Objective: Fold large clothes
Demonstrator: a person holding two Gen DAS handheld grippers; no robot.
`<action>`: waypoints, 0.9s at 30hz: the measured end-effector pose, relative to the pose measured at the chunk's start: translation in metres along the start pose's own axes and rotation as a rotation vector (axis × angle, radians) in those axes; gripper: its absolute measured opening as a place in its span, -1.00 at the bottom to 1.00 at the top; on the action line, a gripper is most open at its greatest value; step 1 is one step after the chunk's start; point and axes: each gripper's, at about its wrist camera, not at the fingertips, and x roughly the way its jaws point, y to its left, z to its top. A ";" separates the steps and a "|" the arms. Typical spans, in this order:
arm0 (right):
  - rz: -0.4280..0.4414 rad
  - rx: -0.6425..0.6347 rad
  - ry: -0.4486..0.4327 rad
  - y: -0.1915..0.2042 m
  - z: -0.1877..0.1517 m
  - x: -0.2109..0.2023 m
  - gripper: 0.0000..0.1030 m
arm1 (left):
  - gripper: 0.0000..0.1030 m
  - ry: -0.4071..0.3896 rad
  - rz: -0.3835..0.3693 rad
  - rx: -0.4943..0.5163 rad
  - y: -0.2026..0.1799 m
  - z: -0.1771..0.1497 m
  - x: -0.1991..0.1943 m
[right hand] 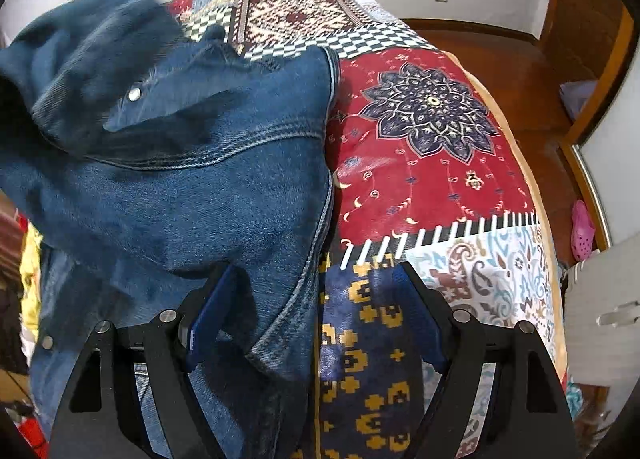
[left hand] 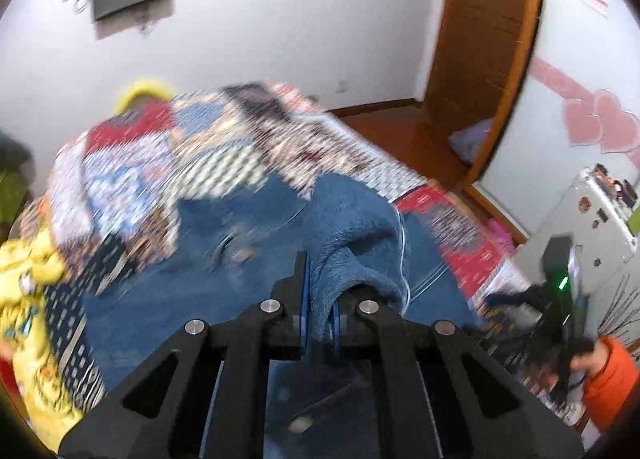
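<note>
A blue denim jacket (right hand: 192, 179) with metal snap buttons lies on a bed with a patchwork cover (right hand: 432, 163). In the left wrist view my left gripper (left hand: 320, 299) is shut on a fold of the jacket's fleecy blue fabric (left hand: 352, 227) and holds it raised above the rest of the jacket (left hand: 192, 283); that view is blurred. In the right wrist view my right gripper (right hand: 316, 279) is open, its jaws wide apart over the jacket's right edge and the cover, with nothing held.
Yellow clothing (left hand: 28, 299) lies at the bed's left side. A wooden floor (right hand: 532, 71) and a wooden door (left hand: 480, 39) are beyond the bed. A white cabinet (left hand: 592, 227) stands at the right. A pink shoe (right hand: 582, 233) lies on the floor.
</note>
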 end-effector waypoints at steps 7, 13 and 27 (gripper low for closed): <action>-0.043 -0.033 0.014 0.006 -0.004 0.001 0.51 | -0.61 0.210 0.071 -0.158 0.067 -0.089 0.030; -0.077 -0.042 0.024 0.013 -0.003 0.004 0.51 | 0.28 0.215 0.095 -0.292 0.098 -0.146 0.027; -0.114 -0.007 0.067 0.017 0.000 0.004 0.54 | 0.43 0.170 0.186 -0.200 0.065 -0.159 -0.005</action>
